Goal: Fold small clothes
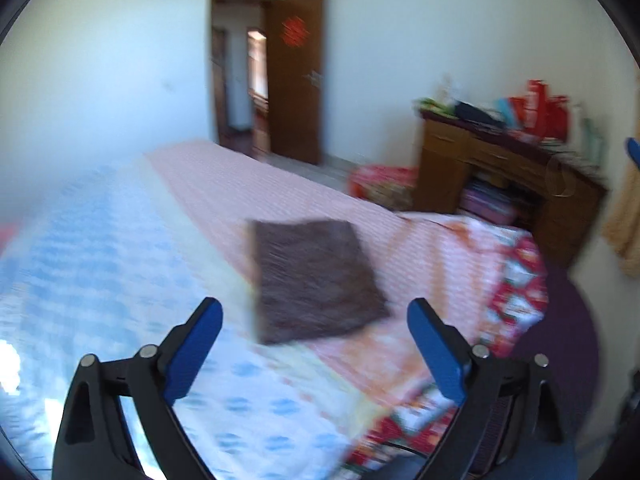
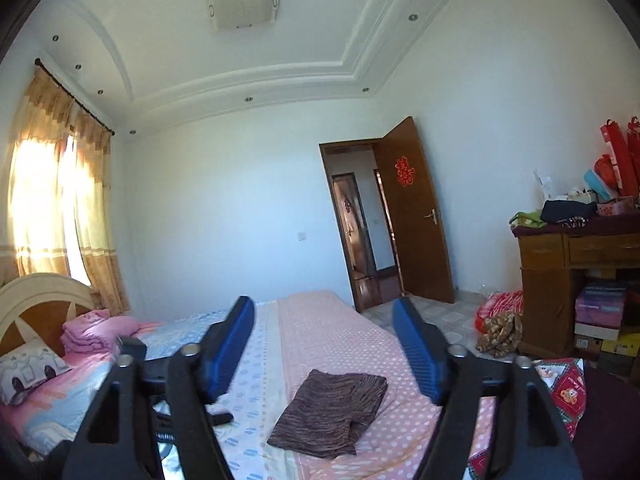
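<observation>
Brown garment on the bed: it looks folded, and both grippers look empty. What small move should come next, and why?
Probably draw both grippers back and reach for another piece. The brown garment lies as a flat folded rectangle on the pink dotted sheet, touched by neither tool. The left gripper and right gripper both stand open with nothing between their jaws. No other unfolded clothing is clearly visible.

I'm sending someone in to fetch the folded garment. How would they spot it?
Find the bed with its pink dotted sheet. The brown garment lies folded flat on it, near the foot. It is the only dark, streaky piece there; the folded bedding by the headboard is pink.
</observation>
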